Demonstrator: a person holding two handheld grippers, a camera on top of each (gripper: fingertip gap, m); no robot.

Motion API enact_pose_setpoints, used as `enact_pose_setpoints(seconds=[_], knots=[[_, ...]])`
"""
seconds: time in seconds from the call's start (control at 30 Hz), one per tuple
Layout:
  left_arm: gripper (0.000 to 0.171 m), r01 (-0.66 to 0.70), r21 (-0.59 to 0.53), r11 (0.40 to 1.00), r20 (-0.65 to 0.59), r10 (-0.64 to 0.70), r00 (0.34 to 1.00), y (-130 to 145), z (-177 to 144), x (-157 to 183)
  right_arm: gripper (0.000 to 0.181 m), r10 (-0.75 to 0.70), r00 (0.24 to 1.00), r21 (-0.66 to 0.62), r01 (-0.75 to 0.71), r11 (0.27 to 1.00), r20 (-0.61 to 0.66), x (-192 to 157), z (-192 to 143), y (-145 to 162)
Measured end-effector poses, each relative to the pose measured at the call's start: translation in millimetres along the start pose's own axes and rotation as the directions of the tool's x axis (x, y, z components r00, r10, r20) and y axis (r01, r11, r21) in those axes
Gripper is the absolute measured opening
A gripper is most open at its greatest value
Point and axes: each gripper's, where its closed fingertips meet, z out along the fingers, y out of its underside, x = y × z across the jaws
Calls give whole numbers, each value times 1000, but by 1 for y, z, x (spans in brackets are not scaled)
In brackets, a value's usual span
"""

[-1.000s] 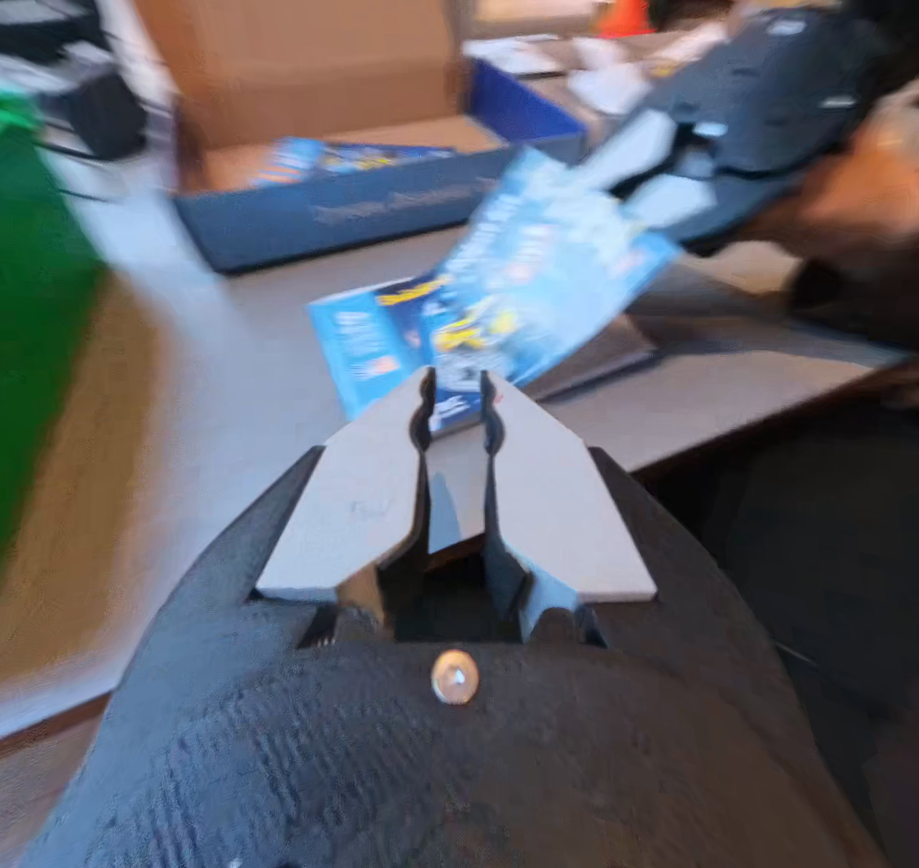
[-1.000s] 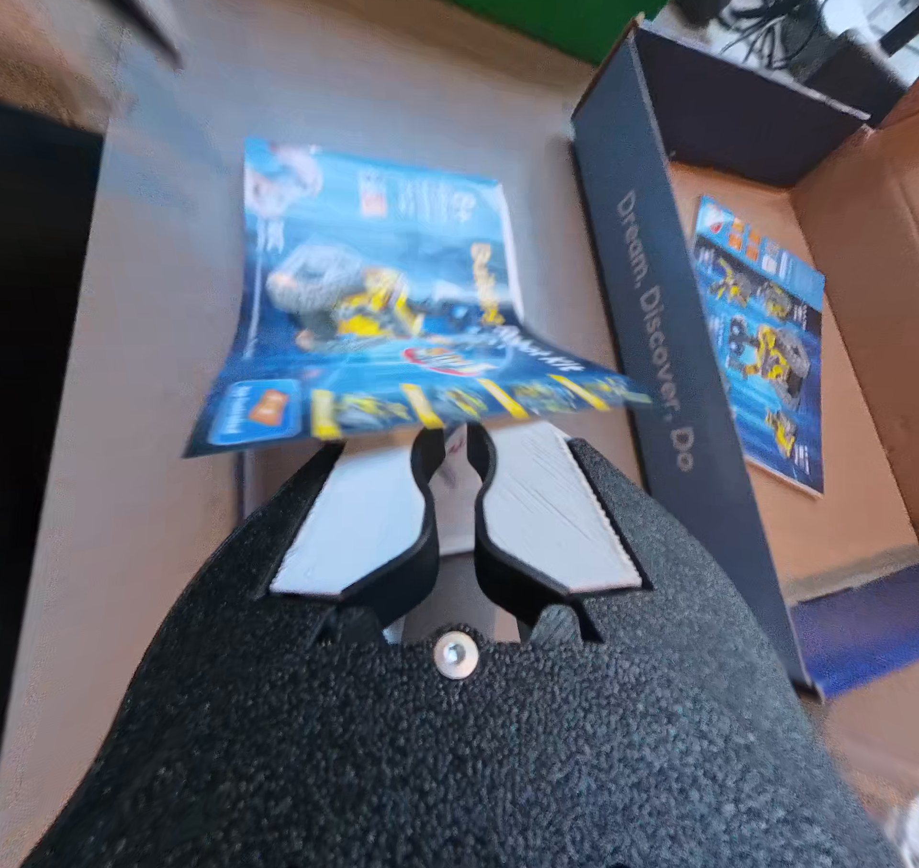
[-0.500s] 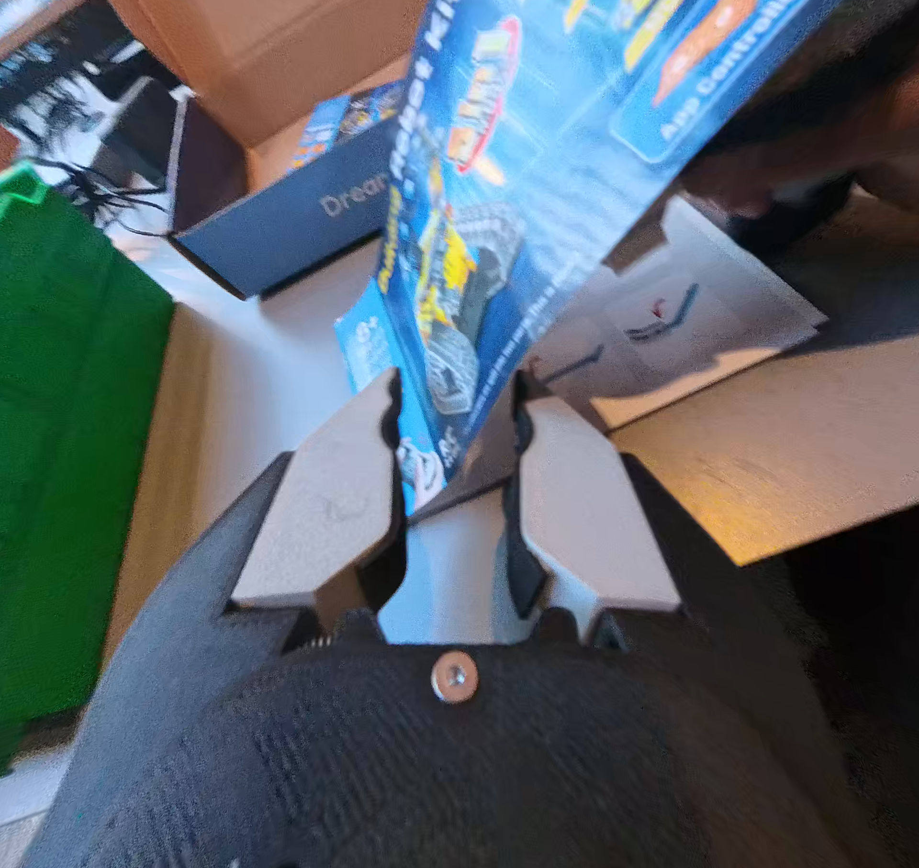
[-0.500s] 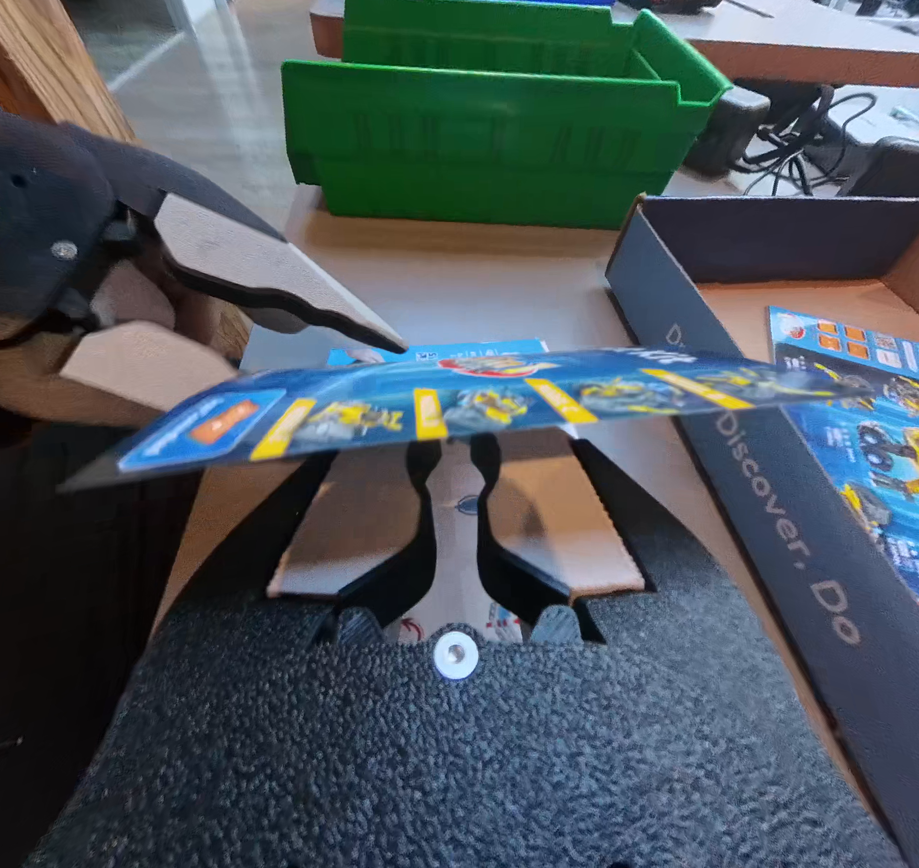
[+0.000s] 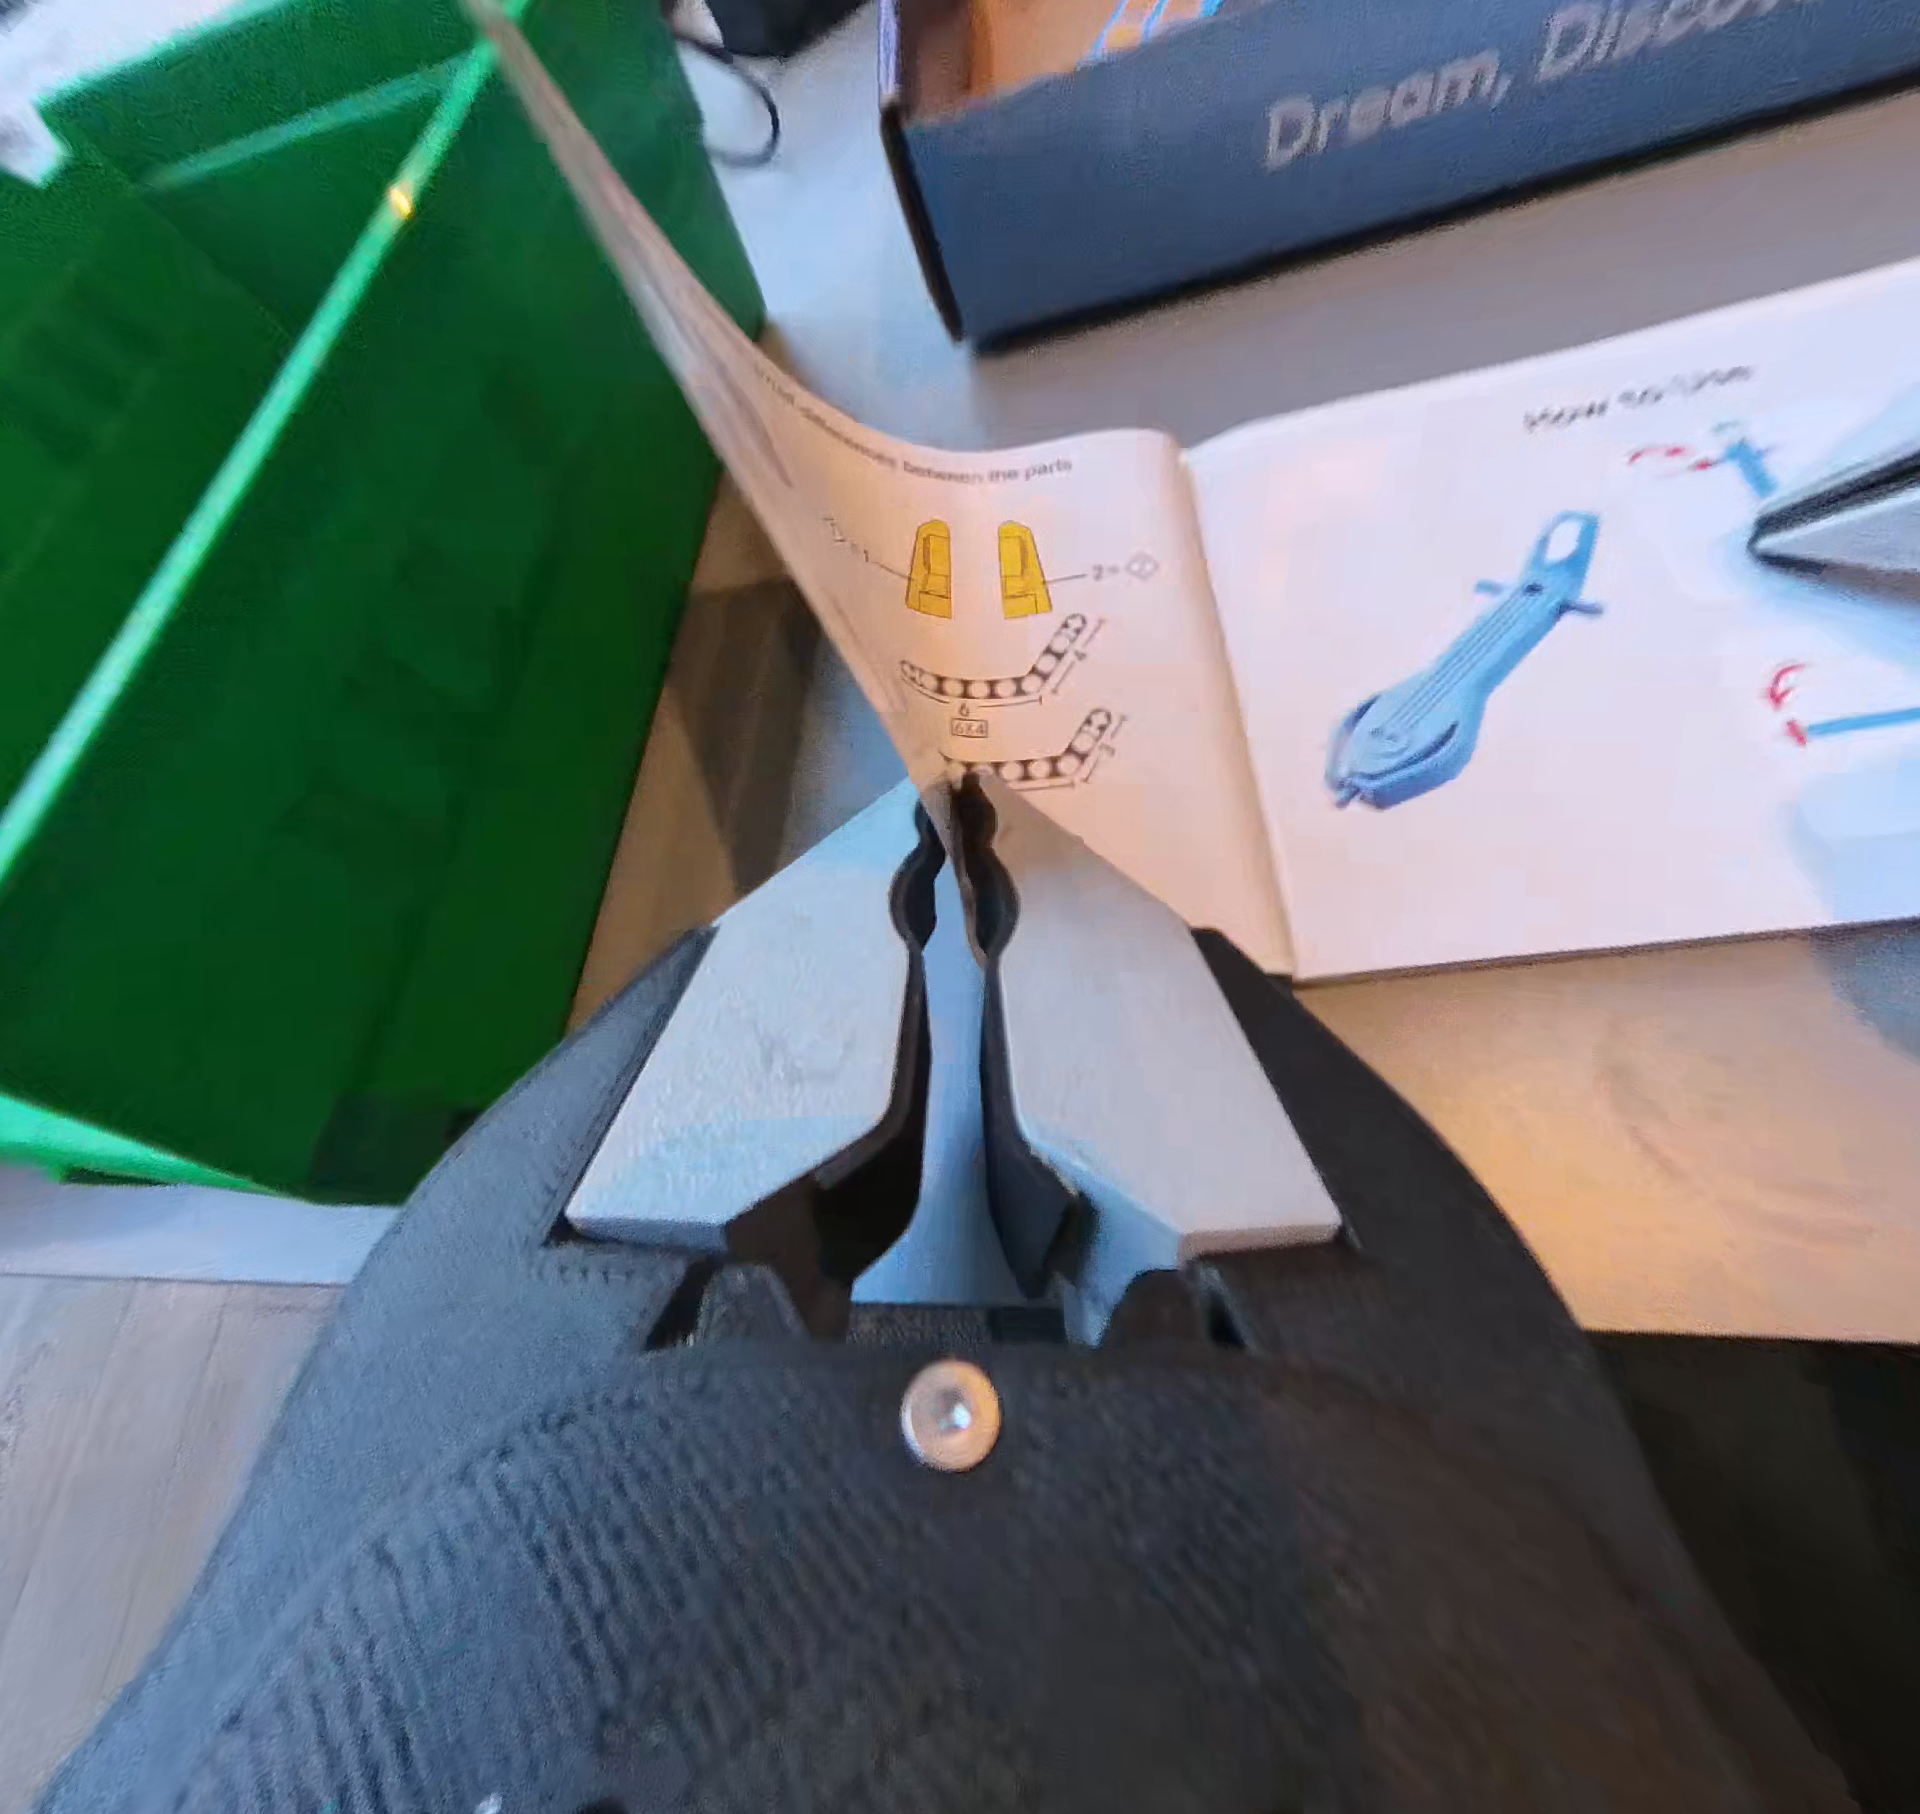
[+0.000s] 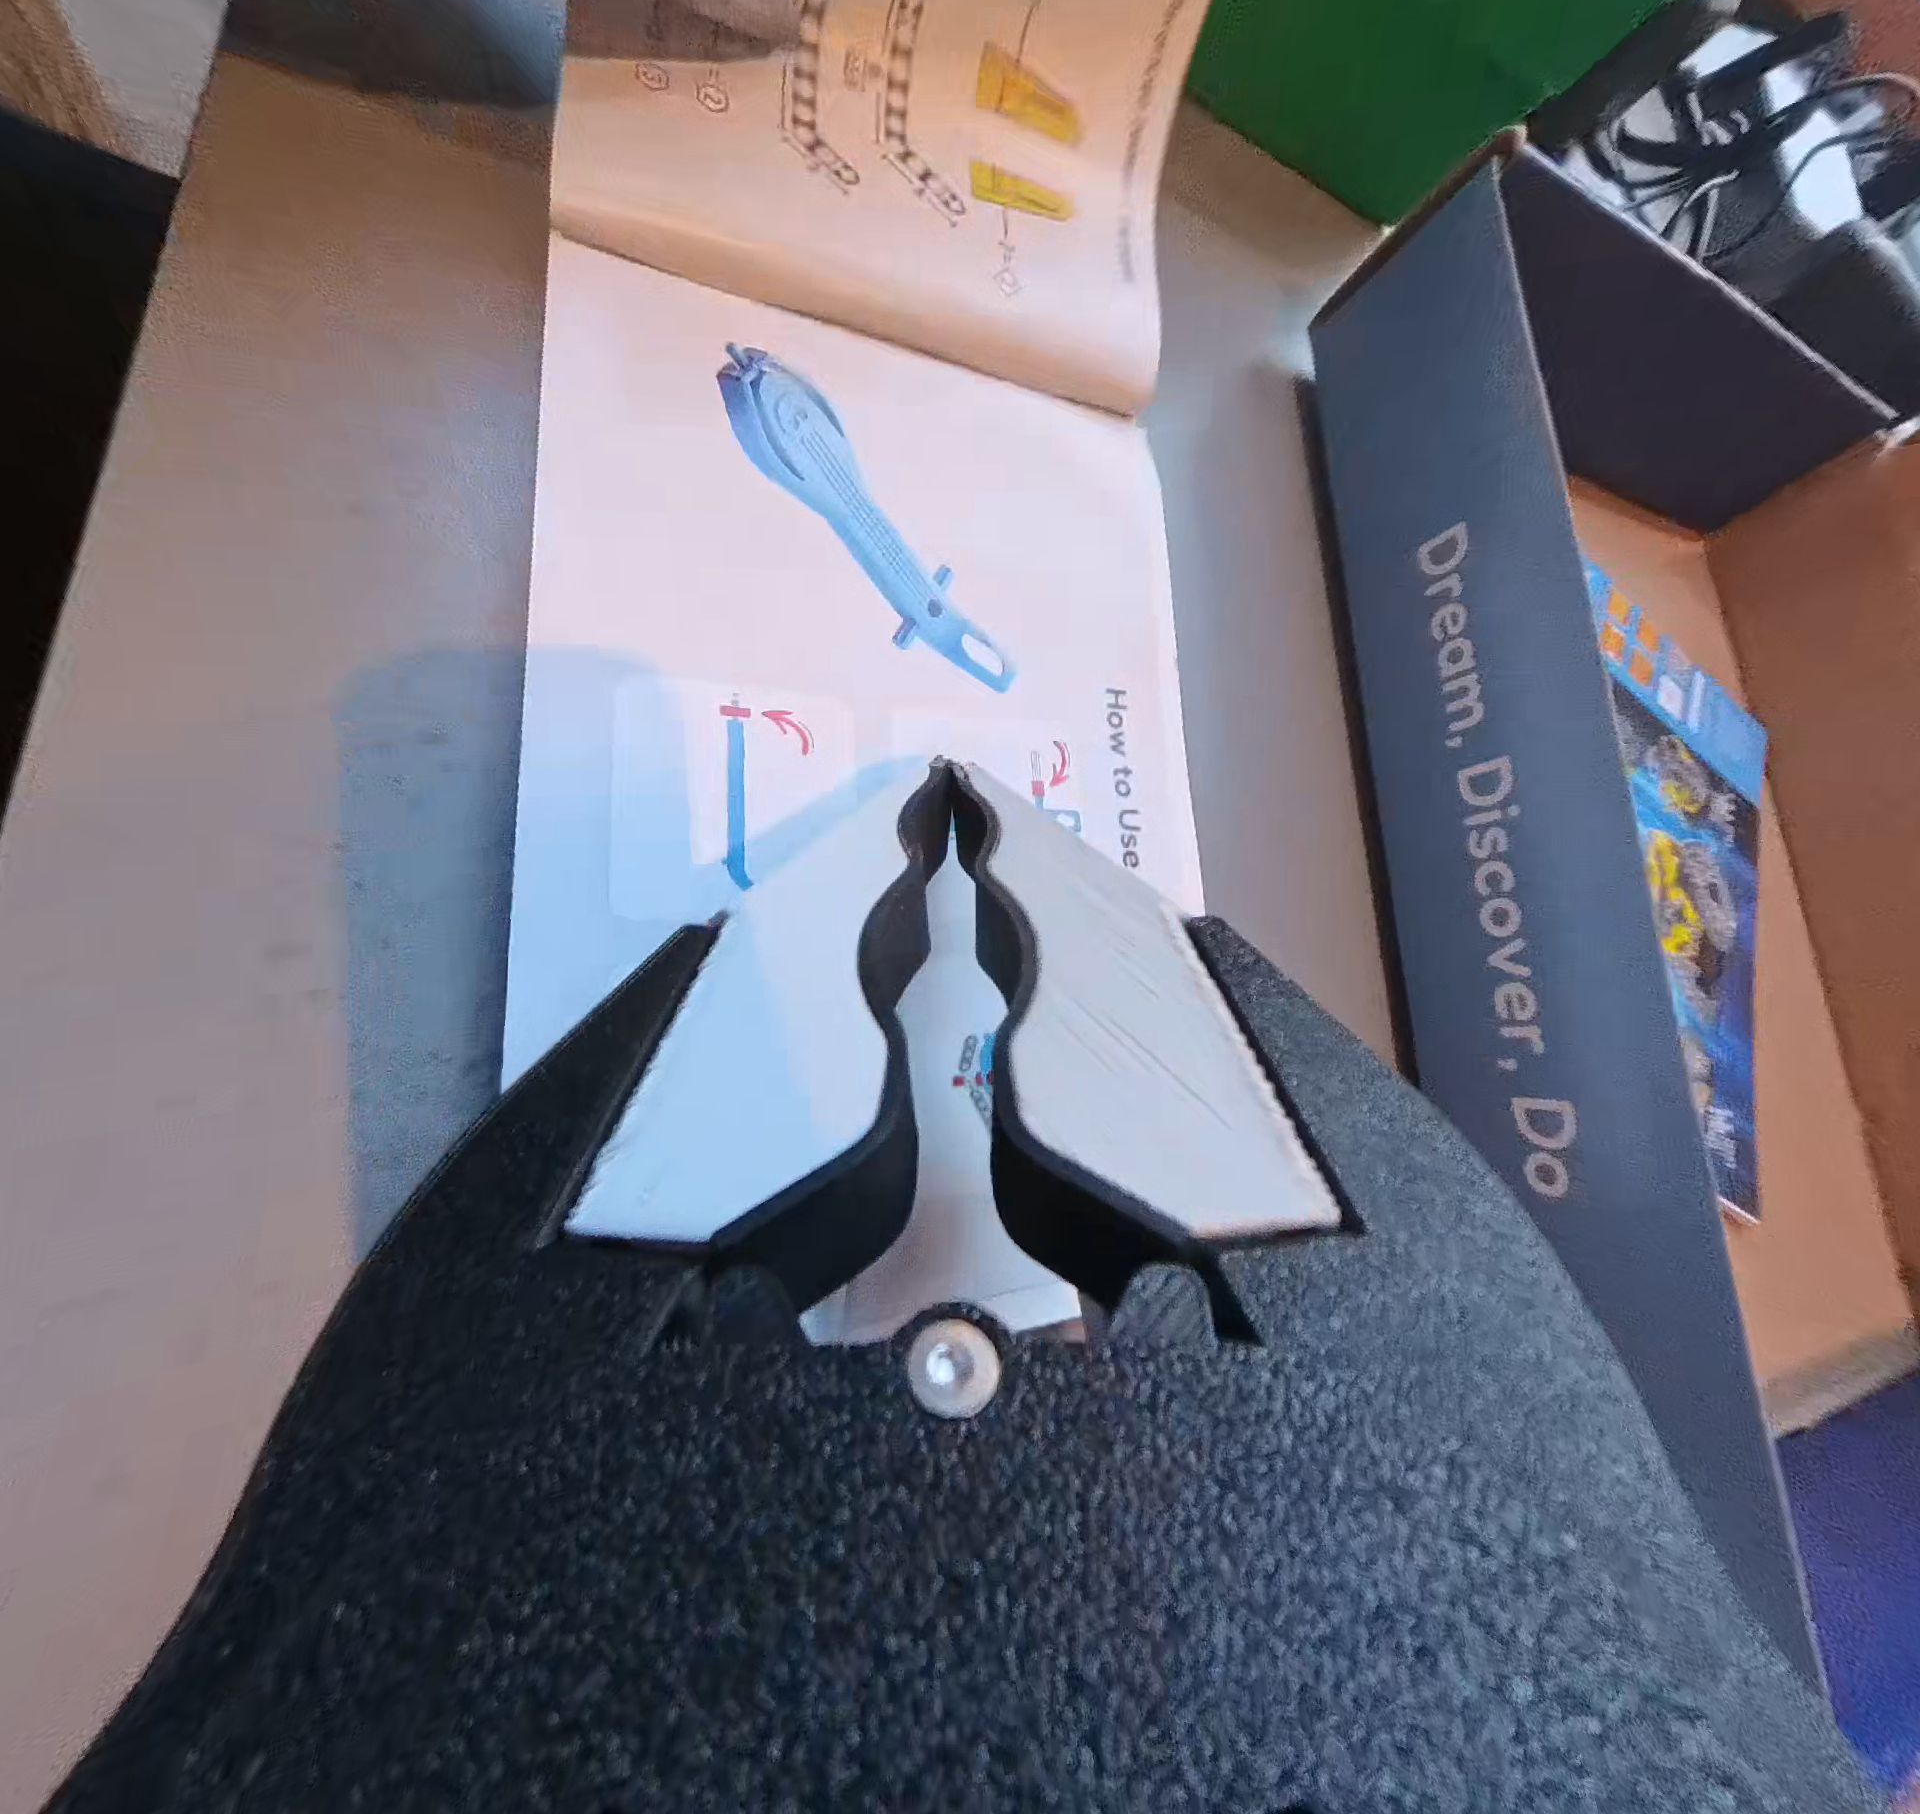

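A booklet (image 5: pixel 1507 673) lies open on the table. My left gripper (image 5: pixel 958 790) is shut on the lower edge of its left leaf (image 5: pixel 977 569) and holds that leaf up, curved towards the green bin. The leaf's inner side shows yellow parts and chain drawings. My right gripper (image 6: pixel 948 772) is shut with nothing between its pads, its tips low over the flat white page (image 6: pixel 831 517) with the blue tool drawing. Its tip shows at the right edge of the left wrist view (image 5: pixel 1829 538). The left gripper (image 6: pixel 779 50) shows at the top of the right wrist view, on the raised leaf (image 6: pixel 935 154).
A green bin (image 5: pixel 312 621) stands close on the left of the booklet. A dark blue cardboard box (image 5: pixel 1351 133) stands behind it, with a second blue booklet (image 6: pixel 1683 829) inside. Black cables (image 6: pixel 1766 102) lie beyond the box. The table's near edge is just below the booklet.
Half a second ago the right gripper held the blue cover up and the left jaws stood open around its edge. Now the left has shut on it and swung it open; the right has come down over the inner page.
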Motion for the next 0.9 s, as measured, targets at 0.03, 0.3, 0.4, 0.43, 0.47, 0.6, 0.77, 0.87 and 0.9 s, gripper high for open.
enact_pose_setpoints(seconds=[0.03, 0.3, 0.4, 0.43, 0.47, 0.6, 0.77, 0.87, 0.9], knots=[[0, 12, -29, 999, -14, -12, 1000, 7, 3, 2, 0, -16, 1000, -7, 16, 1000, -17, 0, -1, 1], [13, 55, -72, 996, -99, -62, 993, 8, -1, 21, 0, -51, 995, -116, 41, 992, -86, 7, -21, 26], [25, 51, -109, 993, -98, -61, 993, 15, -1, 24, 0, 1, 996, -108, -11, 994, -92, 10, -27, 34], [22, 73, -125, 989, -93, -85, 992, 18, -2, 20, 0, 33, 996, -94, -41, 995, -85, 10, -27, 34], [20, 94, -144, 985, -74, -106, 992, 22, -4, 12, 0, 67, 995, -85, -73, 994, -78, 10, -27, 35], [27, 163, -151, 975, -55, -173, 983, 34, -20, -16, 0, 122, 987, -80, -131, 988, -106, 14, -27, 36], [18, 157, -44, 987, 53, -155, 986, 12, -46, -30, 0, 86, 987, -60, -95, 994, -139, 17, -25, 30], [16, 136, 61, 989, 20, -137, 990, -29, -59, -14, 0, 111, 982, 7, -112, 994, -154, 23, -30, 22], [16, 134, 89, 987, -26, -132, 991, -43, -61, -3, 0, 133, 980, 37, -129, 991, -146, 24, -32, 19]])
